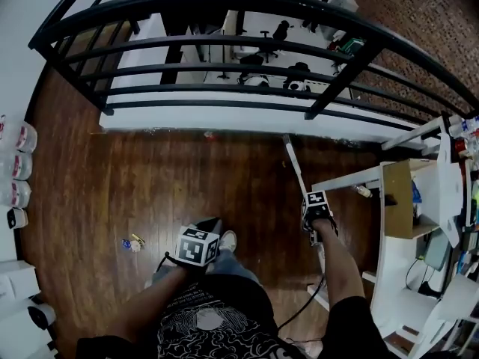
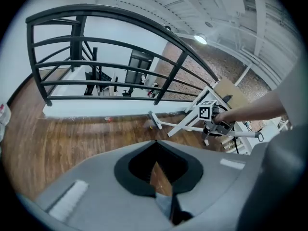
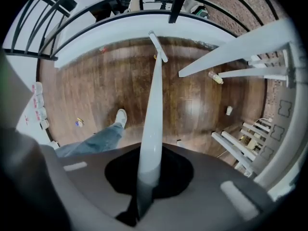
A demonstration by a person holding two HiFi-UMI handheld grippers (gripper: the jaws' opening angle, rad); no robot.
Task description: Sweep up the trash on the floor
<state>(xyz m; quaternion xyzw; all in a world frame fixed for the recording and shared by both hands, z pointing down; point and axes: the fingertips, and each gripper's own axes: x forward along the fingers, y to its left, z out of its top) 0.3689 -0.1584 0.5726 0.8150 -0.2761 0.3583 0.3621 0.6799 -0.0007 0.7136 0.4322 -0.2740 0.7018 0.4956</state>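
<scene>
A small cluster of blue and yellow trash (image 1: 133,243) lies on the dark wood floor to my left, also seen in the right gripper view (image 3: 78,123). A red scrap (image 1: 209,134) lies by the white ledge. My right gripper (image 1: 310,214) (image 3: 147,172) is shut on the white broom handle (image 3: 153,105). The broom head (image 3: 158,46) (image 2: 154,120) rests on the floor near the ledge. The left gripper (image 1: 208,226) (image 2: 156,170) hangs over my leg, jaws together with nothing in them.
A black railing (image 1: 224,47) above a white ledge (image 1: 224,122) bounds the far side. White shelving and table legs (image 1: 397,200) crowd the right, with a small bottle (image 3: 215,78) on the floor there. Several white containers (image 1: 15,167) line the left wall. My shoe (image 1: 227,240) stands mid-floor.
</scene>
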